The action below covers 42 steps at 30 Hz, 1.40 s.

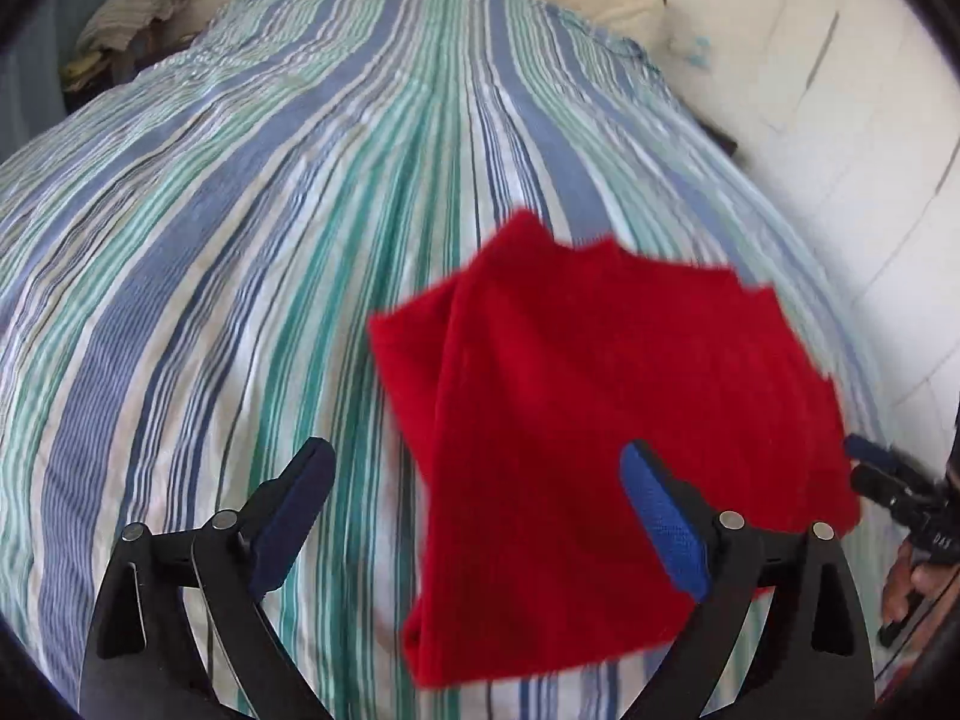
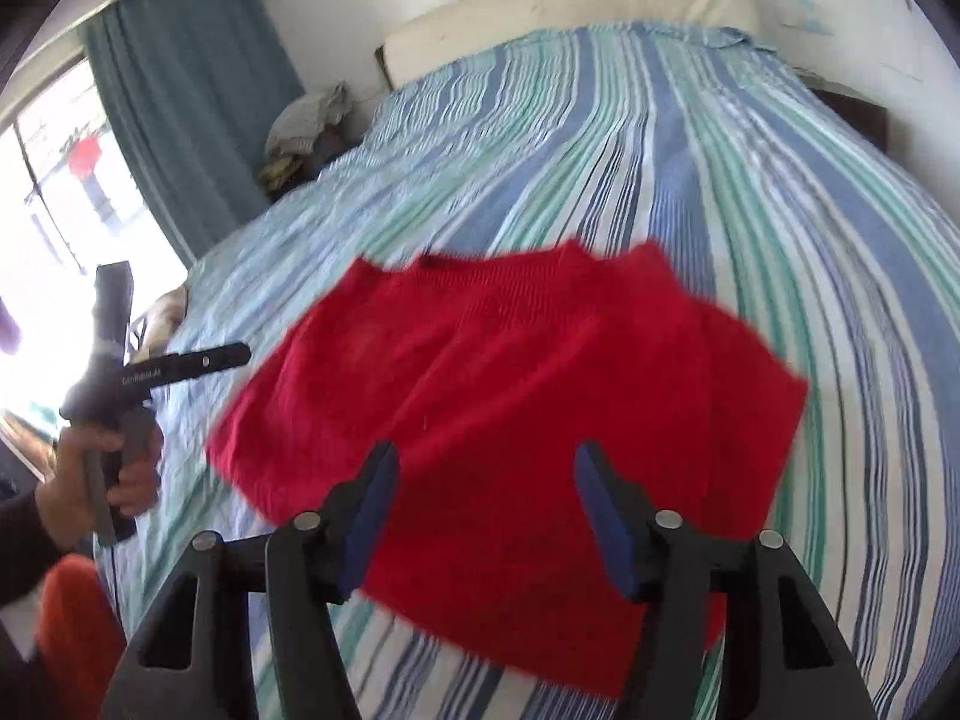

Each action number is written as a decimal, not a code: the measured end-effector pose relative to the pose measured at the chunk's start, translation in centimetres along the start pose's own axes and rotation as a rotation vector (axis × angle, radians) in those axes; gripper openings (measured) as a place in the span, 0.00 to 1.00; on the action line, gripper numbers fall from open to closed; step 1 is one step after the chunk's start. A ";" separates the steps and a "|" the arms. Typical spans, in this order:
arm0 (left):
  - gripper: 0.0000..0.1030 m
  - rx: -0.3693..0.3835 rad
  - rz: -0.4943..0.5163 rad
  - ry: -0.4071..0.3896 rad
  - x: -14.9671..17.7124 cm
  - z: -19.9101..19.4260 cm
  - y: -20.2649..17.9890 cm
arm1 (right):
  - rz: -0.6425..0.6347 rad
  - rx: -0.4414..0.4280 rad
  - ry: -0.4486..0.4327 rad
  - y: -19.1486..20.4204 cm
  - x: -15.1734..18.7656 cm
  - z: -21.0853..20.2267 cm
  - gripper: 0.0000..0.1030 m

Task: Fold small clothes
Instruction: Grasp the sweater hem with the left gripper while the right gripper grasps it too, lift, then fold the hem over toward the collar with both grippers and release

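The red garment point(image 1: 600, 420) is seen lying on the striped bed point(image 1: 240, 240), lower right of centre, apparently folded at least once. The left gripper point(image 1: 480, 516) is spread wide, the right gripper point(image 2: 486, 516) partly open; nothing is held. Further folds may be needed.

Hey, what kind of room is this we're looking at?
Most likely a bedroom: a bed under a striped sheet, a cream pillow at its head by the wall, and a teal curtain beside a bright window.
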<state>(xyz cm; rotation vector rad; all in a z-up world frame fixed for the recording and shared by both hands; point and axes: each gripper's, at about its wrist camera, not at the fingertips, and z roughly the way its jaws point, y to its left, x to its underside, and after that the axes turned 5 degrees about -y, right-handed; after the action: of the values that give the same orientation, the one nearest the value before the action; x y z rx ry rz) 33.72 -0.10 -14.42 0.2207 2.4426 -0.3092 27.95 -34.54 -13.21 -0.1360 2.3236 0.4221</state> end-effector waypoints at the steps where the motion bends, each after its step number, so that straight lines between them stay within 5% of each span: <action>1: 0.91 -0.049 0.028 0.051 1.3 0.6 0.0 | -0.019 0.056 0.067 -0.3 1.9 0.7 0.60; 3: 0.79 -0.095 -0.005 0.087 3.5 -0.4 1.1 | 0.059 0.131 0.122 -2.0 4.7 0.3 0.57; 5: 0.83 -0.049 -0.085 0.035 5.8 -4.1 2.1 | 0.139 0.148 0.035 -1.7 5.7 -3.4 0.59; 8: 0.92 -0.012 -0.118 -0.019 10.1 -9.1 1.4 | 0.087 0.229 -0.009 1.9 7.6 -7.3 0.70; 14: 0.93 -0.053 0.044 0.003 15.9 -10.4 -4.2 | 0.071 0.357 0.074 7.2 13.9 -7.0 0.70; 17: 0.96 -0.125 0.112 0.040 17.6 -7.7 -5.2 | 0.023 0.415 0.075 8.1 17.1 -5.4 0.85; 24: 0.99 -0.194 0.177 -0.029 19.1 -6.9 -6.3 | -0.002 0.464 0.069 7.9 17.6 -4.6 0.95; 42: 0.99 -0.191 0.175 -0.027 19.3 -6.6 -6.1 | -0.017 0.497 0.064 8.4 17.5 -4.0 0.98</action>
<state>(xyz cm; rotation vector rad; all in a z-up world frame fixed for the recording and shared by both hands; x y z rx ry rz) 13.51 -2.62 -20.64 0.3417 2.3877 -0.0014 11.03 -27.53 -20.75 0.0740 2.4142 -0.1766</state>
